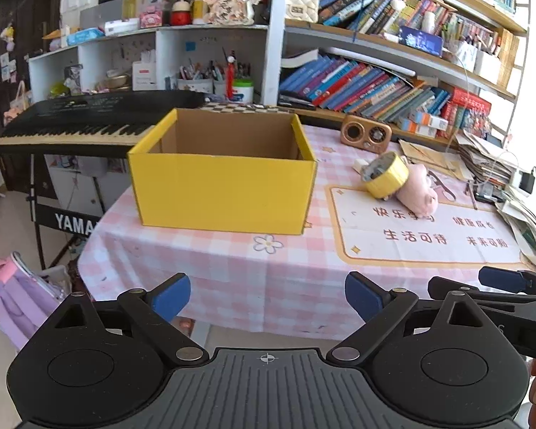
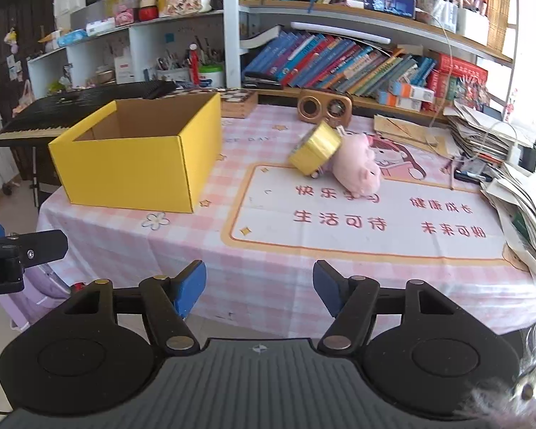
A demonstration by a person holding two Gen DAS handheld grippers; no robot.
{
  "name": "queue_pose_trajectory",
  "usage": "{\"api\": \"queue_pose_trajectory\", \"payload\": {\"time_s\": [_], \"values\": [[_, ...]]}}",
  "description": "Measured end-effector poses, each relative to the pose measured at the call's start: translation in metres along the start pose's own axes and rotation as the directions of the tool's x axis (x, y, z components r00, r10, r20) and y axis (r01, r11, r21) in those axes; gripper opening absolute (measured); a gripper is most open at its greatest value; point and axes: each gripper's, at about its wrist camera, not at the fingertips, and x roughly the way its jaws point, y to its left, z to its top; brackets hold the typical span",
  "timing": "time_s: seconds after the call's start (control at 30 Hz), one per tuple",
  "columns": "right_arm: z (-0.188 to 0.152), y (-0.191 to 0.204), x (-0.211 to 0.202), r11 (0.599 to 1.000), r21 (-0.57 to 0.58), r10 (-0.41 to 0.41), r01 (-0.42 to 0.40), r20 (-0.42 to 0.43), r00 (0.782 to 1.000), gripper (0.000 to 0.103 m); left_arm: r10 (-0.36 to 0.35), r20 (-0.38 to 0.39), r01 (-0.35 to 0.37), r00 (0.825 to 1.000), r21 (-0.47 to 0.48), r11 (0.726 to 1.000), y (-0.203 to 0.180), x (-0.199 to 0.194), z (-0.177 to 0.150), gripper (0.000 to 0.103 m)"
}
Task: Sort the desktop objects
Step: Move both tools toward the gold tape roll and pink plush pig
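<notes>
Nearest, the left gripper (image 1: 267,298) and the right gripper (image 2: 259,287), both black with blue pads, hang at the table's near edge with fingers spread and nothing between them. The pink-and-white checked tablecloth (image 2: 268,271) carries a cream mat printed with orange Chinese characters (image 2: 339,220). Farther on, an open yellow cardboard box (image 1: 221,186) stands upright at the left, its brown inside bare as far as it shows. To its right a gold round tin (image 2: 315,149) lies tipped against a pink plush pig (image 2: 357,171). Behind sit a wooden retro speaker (image 1: 365,133), a black keyboard (image 1: 75,121) whose stand reads "YAMA", and crowded bookshelves (image 1: 393,71).
</notes>
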Motion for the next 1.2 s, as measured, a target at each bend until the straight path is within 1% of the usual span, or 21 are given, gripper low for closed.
{"api": "queue_pose_trajectory", "payload": {"time_s": [0.3,0.67,1.2], "values": [[-0.005,-0.016,-0.004,0.999,0.025,-0.048,0.049,-0.015,0.999,0.066,-0.057,-0.029,0.058,0.998,0.031,0.998,-0.018,0.011,0.001,0.095],[-0.01,-0.045,-0.001,0.99,0.084,-0.112,0.116,-0.048,0.993,0.069,-0.128,-0.078,0.135,0.989,0.088,0.987,-0.049,0.032,0.005,0.096],[0.001,-0.097,0.025,0.977,0.133,-0.155,0.166,-0.09,0.984,0.071,-0.182,-0.127,0.198,0.975,0.135,0.971,-0.101,0.075,0.022,0.096]]}}
